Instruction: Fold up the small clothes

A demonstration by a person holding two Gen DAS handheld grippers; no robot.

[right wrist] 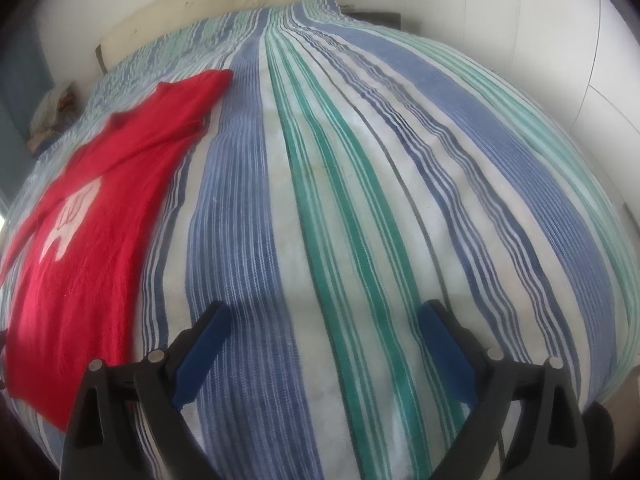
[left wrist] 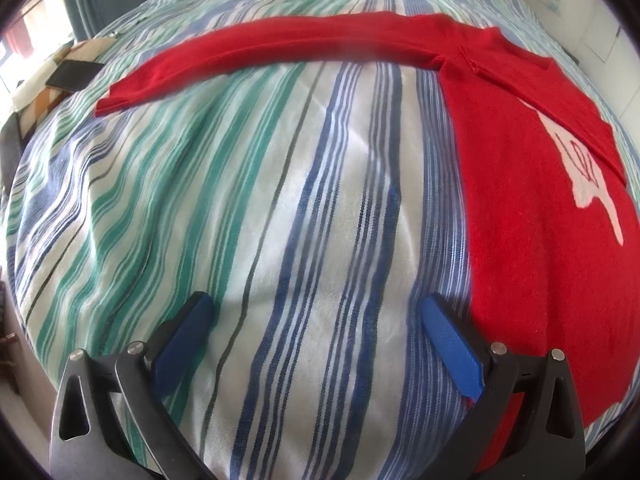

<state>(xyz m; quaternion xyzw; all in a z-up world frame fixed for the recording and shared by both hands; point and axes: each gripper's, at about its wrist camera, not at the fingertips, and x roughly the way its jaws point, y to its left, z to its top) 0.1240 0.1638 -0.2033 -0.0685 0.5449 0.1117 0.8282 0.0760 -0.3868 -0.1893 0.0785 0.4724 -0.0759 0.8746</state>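
Observation:
A red long-sleeved top [left wrist: 532,208] with a white print lies flat on the striped bedspread [left wrist: 280,200]. In the left wrist view its body fills the right side, and one sleeve [left wrist: 256,48] stretches out to the left. My left gripper [left wrist: 316,304] stands open over bare bedspread, its right finger close to the top's left edge. In the right wrist view the red top [right wrist: 100,208] lies at the left. My right gripper [right wrist: 324,312] is open over the stripes, to the right of the top, with nothing between its blue pads.
A dark phone [left wrist: 74,74] lies on a patterned cloth at the bed's left edge. A cream headboard [right wrist: 208,8] and white walls close off the far side. A bundle of cloth [right wrist: 52,116] sits at the far left corner.

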